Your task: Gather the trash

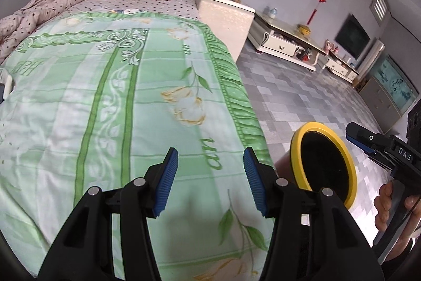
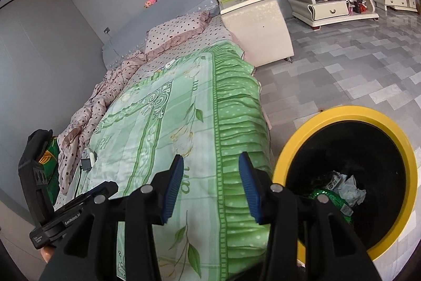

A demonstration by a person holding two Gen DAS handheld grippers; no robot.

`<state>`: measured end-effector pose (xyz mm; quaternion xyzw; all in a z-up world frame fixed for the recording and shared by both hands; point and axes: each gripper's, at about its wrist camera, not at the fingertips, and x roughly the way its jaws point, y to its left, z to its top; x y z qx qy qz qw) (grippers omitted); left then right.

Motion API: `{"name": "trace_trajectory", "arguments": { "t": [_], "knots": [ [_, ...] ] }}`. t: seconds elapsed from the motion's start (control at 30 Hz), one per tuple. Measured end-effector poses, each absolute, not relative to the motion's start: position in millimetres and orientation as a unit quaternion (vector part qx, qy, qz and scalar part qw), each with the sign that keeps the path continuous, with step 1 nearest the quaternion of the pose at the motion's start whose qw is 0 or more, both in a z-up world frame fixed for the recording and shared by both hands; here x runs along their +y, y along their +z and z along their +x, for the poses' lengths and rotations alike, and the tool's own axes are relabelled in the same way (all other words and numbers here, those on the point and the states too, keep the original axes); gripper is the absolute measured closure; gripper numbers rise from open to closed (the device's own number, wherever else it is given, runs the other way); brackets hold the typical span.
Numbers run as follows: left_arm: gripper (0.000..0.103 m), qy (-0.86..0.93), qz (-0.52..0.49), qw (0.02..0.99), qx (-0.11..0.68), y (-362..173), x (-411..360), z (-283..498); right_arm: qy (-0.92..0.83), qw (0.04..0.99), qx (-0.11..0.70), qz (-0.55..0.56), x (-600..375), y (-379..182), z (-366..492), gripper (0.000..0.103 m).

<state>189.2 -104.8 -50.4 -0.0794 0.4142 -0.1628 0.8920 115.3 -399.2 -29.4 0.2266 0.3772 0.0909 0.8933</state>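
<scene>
**Both grippers empty over the bed, trash already in the bin**

Left wrist view first: the left gripper hangs over the green floral bedspread, jaws standing apart with nothing between the blue pads, just blanket underneath. Off the bed's right edge, on the grey tiled floor, sits the bin, yellow rim, black inside. At the far right a hand grips the handle of the other gripper.

Right wrist view: the right gripper is over the frilly right edge of the bedspread, jaws parted a moderate way, also holding nothing. The bin is right beside it, close to the bed's side, and you can see inside: crumpled white paper and a green wrapper lying at the bottom. So the trash is in the bin, not in either gripper.

Up at the head end there's a polka-dot pillow and a bunched-up quilt along the left edge. A small dark device with a white charger lies near the left edge too. A white nightstand stands next to the head end.
</scene>
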Motion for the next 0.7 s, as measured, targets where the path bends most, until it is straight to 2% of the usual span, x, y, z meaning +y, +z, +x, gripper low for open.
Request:
{"name": "trace_trajectory", "arguments": {
  "t": [0.17, 0.47, 0.63, 0.7],
  "knots": [
    [0.053, -0.125, -0.090, 0.897, 0.414, -56.1, -61.0, 184.6, 0.119, 0.889, 0.390, 0.209, -359.7, -31.7, 123.7, 0.061],
    [0.046, -0.063, -0.114, 0.900, 0.416, -80.3, 10.2, 175.3, 0.148, 0.879, 0.416, 0.180, -297.0, -50.4, 137.2, 0.061],
    [0.040, -0.036, -0.127, 0.900, 0.415, -95.1, 38.0, 169.6, 0.151, 0.877, 0.427, 0.162, -270.9, -68.3, 143.4, 0.055],
    [0.035, -0.029, -0.130, 0.901, 0.412, -99.6, 45.8, 167.9, 0.148, 0.879, 0.427, 0.152, -262.3, -73.1, 145.0, 0.050]
  ]
}}
